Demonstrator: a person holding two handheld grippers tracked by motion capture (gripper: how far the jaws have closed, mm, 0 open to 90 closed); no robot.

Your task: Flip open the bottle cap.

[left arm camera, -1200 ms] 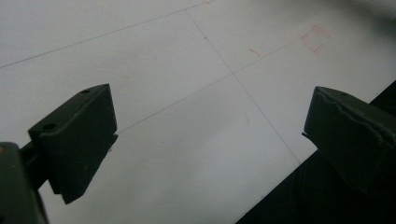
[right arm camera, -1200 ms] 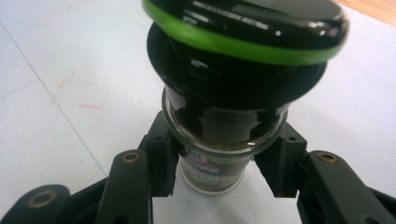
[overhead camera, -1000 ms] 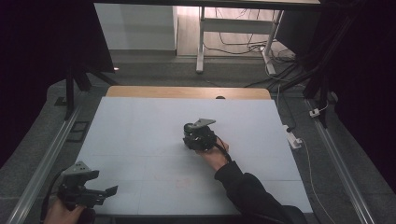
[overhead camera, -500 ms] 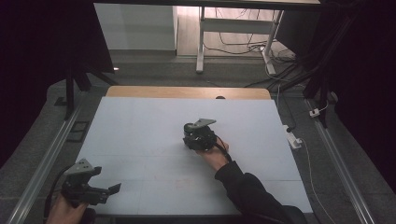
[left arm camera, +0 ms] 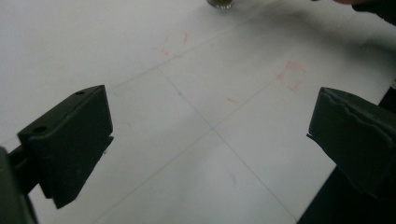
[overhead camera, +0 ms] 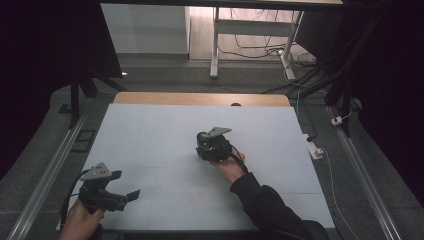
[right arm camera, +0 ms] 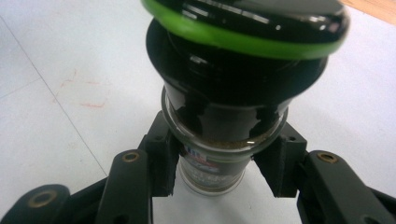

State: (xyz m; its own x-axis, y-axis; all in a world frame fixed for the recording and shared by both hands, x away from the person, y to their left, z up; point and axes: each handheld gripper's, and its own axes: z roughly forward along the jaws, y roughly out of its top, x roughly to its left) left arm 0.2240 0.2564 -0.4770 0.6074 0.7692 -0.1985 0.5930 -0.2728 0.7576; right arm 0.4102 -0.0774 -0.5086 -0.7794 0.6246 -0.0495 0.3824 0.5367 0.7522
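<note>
We hold the right gripper (overhead camera: 206, 146) near the middle of the surface (overhead camera: 150, 130), its jaws clamped on the glass body of an upright spice grinder (right arm camera: 233, 93), long axis vertical. Our left gripper (overhead camera: 117, 197), jaws wide apart and empty, hovers near the surface's near left corner, well apart from the grinder, so the right hand has it.

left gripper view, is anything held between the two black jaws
No, the left gripper has its jaws spread wide, with bare white table between them.
</note>
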